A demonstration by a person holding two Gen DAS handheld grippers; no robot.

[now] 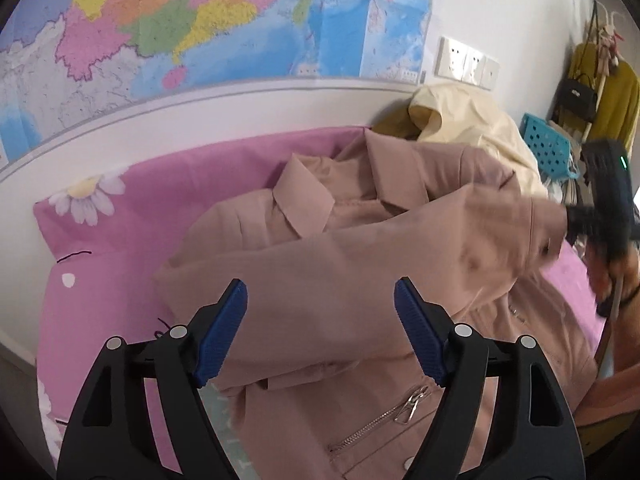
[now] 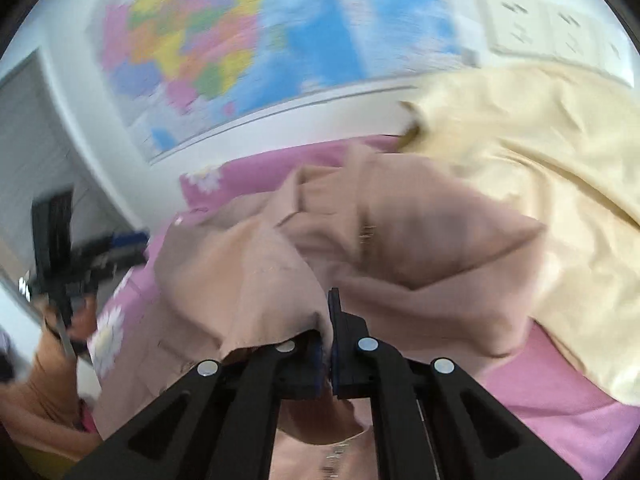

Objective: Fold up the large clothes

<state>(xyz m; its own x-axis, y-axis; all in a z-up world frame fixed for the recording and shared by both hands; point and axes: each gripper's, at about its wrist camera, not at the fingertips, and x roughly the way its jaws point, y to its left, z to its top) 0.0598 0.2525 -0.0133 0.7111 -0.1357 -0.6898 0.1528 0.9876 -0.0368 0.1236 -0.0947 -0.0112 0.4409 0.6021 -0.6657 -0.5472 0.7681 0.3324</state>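
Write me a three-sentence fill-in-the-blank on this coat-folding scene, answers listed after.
1. The right tool is shut on the dusty-pink coat's ____.
2. The left tool hovers with its blue pads ____.
3. The dusty-pink coat lies on a ____ floral bedsheet, beside a cream-yellow garment.

Answers: fabric; open; pink

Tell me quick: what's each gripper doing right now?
Left gripper: open, empty, above the dusty-pink cotton jacket.
Right gripper: shut on the jacket's sleeve.
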